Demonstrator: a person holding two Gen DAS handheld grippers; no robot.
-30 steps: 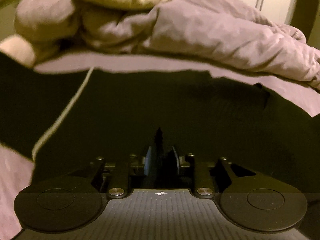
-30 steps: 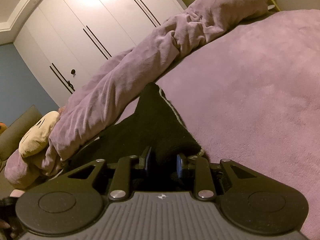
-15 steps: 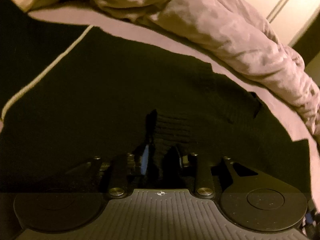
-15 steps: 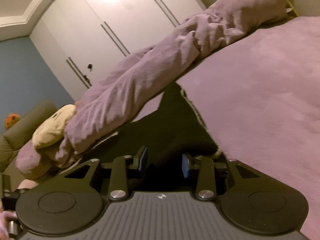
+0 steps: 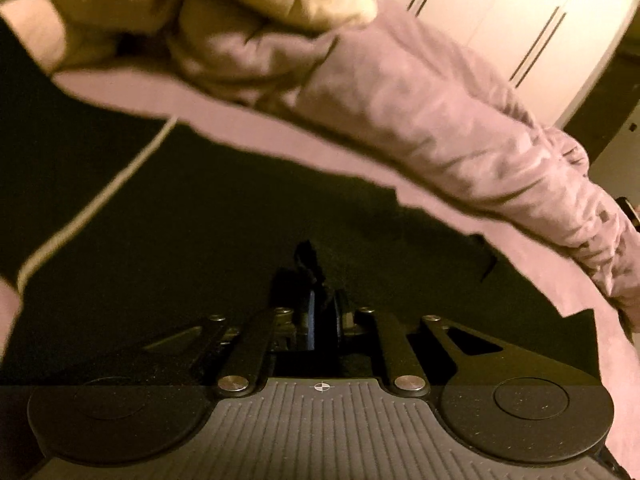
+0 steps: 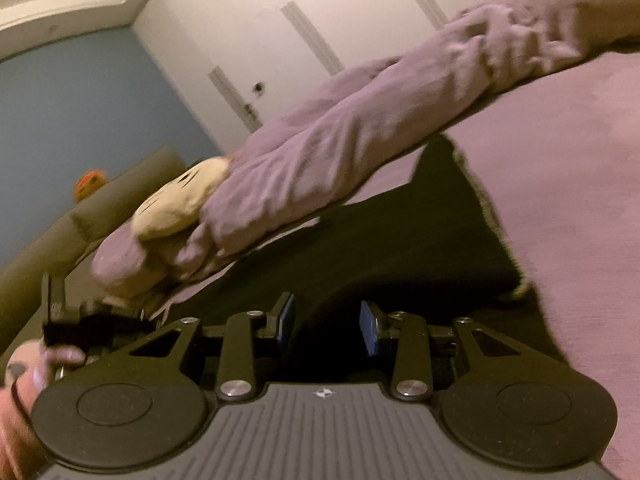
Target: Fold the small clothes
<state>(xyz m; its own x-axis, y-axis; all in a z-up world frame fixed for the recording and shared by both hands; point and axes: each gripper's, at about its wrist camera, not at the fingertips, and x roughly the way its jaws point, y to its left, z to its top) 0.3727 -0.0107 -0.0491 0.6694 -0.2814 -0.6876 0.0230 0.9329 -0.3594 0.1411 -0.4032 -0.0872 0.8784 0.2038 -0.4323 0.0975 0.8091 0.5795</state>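
1. The left gripper (image 5: 323,312) has its jaws pinched nearly together on a fold of the black garment (image 5: 224,232), which lies spread over the purple bed (image 5: 280,132).
2. The right gripper (image 6: 328,326) has its jaws parted, with the garment's dark cloth (image 6: 400,248) between them, ungripped.
3. A rumpled purple duvet (image 6: 360,136) lies beyond.

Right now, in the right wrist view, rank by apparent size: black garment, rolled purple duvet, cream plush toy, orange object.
1. Black garment and rolled purple duvet: too alike to separate.
2. Cream plush toy.
3. Orange object, farther off, so unsure.
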